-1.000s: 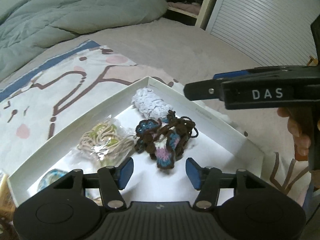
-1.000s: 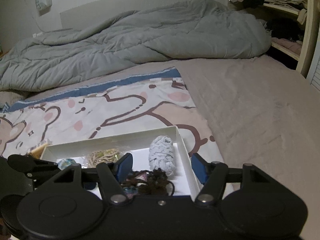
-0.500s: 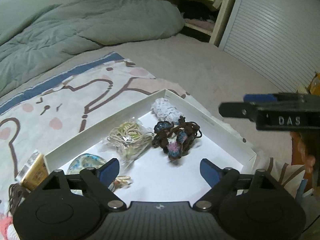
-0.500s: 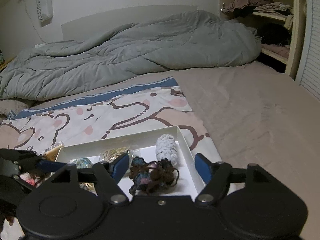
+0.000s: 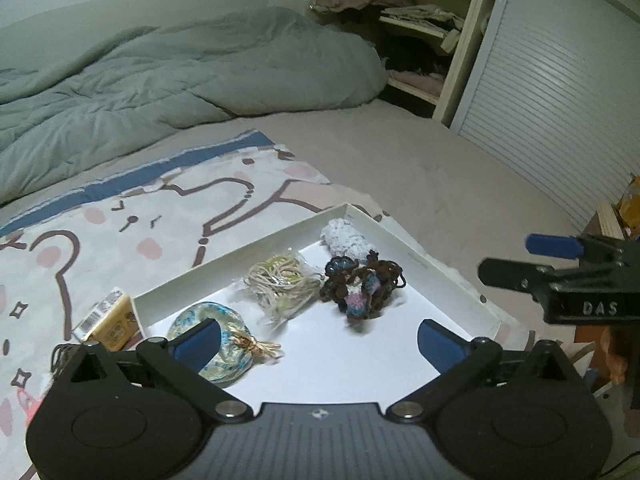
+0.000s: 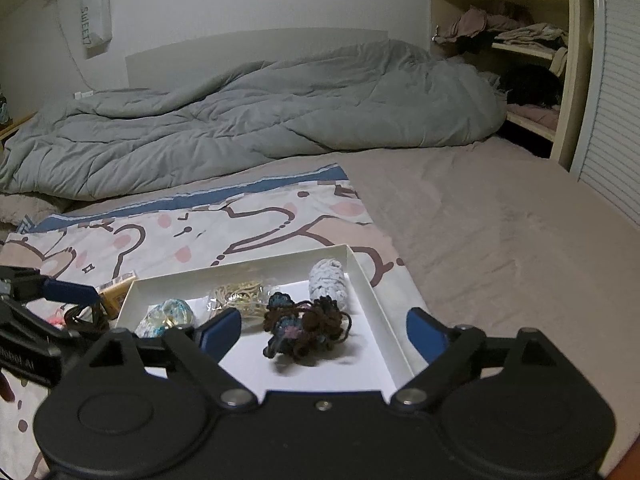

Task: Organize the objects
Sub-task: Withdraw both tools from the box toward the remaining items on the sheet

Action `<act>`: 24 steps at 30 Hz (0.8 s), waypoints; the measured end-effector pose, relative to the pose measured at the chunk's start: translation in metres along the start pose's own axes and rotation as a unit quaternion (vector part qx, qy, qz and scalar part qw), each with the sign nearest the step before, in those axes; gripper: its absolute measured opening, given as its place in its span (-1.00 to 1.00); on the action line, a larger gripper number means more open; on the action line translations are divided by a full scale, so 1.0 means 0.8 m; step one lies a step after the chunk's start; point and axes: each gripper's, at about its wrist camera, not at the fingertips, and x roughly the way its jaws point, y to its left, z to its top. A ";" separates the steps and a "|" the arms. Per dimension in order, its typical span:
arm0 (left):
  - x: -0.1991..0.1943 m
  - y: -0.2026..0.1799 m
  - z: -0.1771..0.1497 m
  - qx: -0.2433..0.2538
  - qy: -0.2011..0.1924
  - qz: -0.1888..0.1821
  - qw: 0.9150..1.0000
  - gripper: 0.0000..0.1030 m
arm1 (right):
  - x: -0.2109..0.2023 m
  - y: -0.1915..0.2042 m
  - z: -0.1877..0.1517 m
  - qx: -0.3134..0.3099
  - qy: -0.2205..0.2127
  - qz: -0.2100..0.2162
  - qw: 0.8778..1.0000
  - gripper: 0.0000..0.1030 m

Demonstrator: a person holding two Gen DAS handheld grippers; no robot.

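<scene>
A shallow white tray point(image 5: 240, 258) point(image 6: 376, 316) lies on a cartoon-print cloth on the bed. In it are a brown crochet piece with blue and pink flowers point(image 5: 360, 288) point(image 6: 308, 328), a pale knitted roll point(image 5: 346, 238) point(image 6: 328, 284), a bag of beige cords point(image 5: 280, 280) point(image 6: 240, 294) and a blue-patterned fabric ring point(image 5: 236, 344) point(image 6: 168, 314). My left gripper point(image 5: 318, 344) hovers over the tray's near side, jaws opening, nothing between them. My right gripper point(image 6: 323, 334) hangs above the near edge, jaws also opening and empty; it shows at the right of the left wrist view point(image 5: 532, 260).
A small yellow box point(image 5: 112, 320) point(image 6: 116, 292) sits outside the tray's left end, with dark cords point(image 6: 84, 316) beside it. A grey duvet point(image 6: 240, 120) is heaped at the head of the bed. Shelves with clothes point(image 6: 520, 40) and a slatted door point(image 5: 560, 100) stand to the right.
Both grippers have drawn back and up from the tray while their jaws spread wider. The crochet piece stays lying in the tray, and more of the tray now shows.
</scene>
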 end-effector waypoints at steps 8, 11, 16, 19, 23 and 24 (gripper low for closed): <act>-0.020 0.005 -0.010 -0.011 -0.007 0.009 1.000 1.00 | -0.024 0.007 -0.017 0.003 -0.019 -0.007 1.000 1.00; -0.029 0.005 -0.014 -0.008 -0.010 0.012 1.000 1.00 | -0.028 0.008 -0.021 0.007 -0.020 -0.009 1.000 1.00; -0.040 0.006 -0.018 -0.008 -0.022 0.015 1.000 1.00 | -0.036 0.013 -0.026 0.008 -0.018 -0.007 1.000 1.00; -0.049 0.008 -0.021 -0.012 -0.032 0.022 0.999 1.00 | -0.041 0.015 -0.026 0.012 -0.021 -0.008 1.000 1.00; -0.062 0.019 -0.025 -0.022 -0.044 0.030 0.998 1.00 | -0.043 0.018 -0.026 0.022 -0.027 -0.004 0.999 1.00; -0.065 0.022 -0.025 -0.025 -0.045 0.033 0.998 1.00 | -0.043 0.019 -0.026 0.023 -0.029 -0.003 0.999 1.00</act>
